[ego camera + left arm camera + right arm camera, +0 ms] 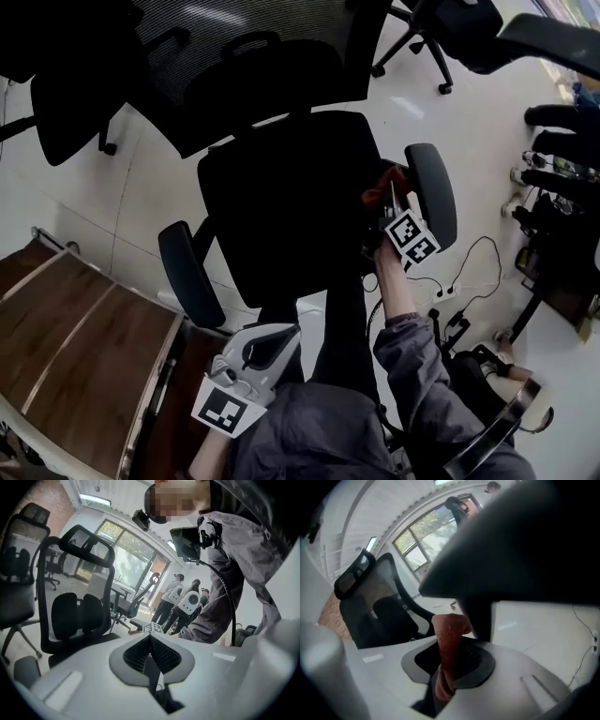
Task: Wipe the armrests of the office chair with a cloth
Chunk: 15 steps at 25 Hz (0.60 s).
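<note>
The black office chair (291,202) stands in front of me, with one padded armrest at the left (190,274) and one at the right (433,192). My right gripper (390,190) is shut on a reddish cloth (383,178) and holds it against the inner side of the right armrest. In the right gripper view the cloth (449,639) sticks up from the shut jaws, just under the dark armrest (511,550). My left gripper (272,342) hangs low near my body, away from the chair. It (151,639) is shut with nothing in it.
A wooden table (84,366) fills the lower left. Other office chairs stand behind at the top left (70,103) and top right (441,28). Cables and a power strip (450,289) lie on the floor at the right. Several people (183,602) stand far off.
</note>
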Available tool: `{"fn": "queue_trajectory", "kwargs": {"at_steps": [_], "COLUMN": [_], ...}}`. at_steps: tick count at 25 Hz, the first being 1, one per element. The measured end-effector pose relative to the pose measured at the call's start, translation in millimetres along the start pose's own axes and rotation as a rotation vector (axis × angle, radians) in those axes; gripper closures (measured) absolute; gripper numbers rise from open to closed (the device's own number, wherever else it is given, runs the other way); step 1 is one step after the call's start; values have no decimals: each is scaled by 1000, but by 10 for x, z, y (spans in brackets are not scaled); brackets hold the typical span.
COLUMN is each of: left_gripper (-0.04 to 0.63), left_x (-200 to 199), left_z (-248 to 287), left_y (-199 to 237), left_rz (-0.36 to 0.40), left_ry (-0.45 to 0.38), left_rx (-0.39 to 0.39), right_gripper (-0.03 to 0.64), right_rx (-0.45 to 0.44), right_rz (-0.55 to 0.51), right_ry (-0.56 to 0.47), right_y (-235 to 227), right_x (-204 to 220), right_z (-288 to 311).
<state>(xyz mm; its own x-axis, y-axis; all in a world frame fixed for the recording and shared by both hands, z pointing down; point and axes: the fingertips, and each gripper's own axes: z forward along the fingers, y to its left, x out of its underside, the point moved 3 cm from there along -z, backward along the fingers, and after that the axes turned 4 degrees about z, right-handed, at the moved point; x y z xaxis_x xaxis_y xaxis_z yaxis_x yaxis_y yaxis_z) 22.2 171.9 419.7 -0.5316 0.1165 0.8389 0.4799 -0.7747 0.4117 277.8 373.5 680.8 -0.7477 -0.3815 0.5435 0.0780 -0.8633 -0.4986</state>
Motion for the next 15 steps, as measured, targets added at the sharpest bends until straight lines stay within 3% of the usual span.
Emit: {"fn": "queue_trajectory", "kwargs": {"at_steps": [4,8,15], "left_gripper": [578,578,578], "left_x": [42,46,-4], "left_z": [68,121,75], "left_y": [-2,-20,5], "left_rz": [3,16,30], "left_ry": [20,27,22], "left_rx": [26,41,38], "right_gripper": [555,555,555], "right_rx": [3,91,77], "right_rz": [-54,-66,-30], "right_ry": [47,89,0], "right_y": [-41,-335,-150], "right_x": [179,323,116], "right_z": [173,305,87]}}
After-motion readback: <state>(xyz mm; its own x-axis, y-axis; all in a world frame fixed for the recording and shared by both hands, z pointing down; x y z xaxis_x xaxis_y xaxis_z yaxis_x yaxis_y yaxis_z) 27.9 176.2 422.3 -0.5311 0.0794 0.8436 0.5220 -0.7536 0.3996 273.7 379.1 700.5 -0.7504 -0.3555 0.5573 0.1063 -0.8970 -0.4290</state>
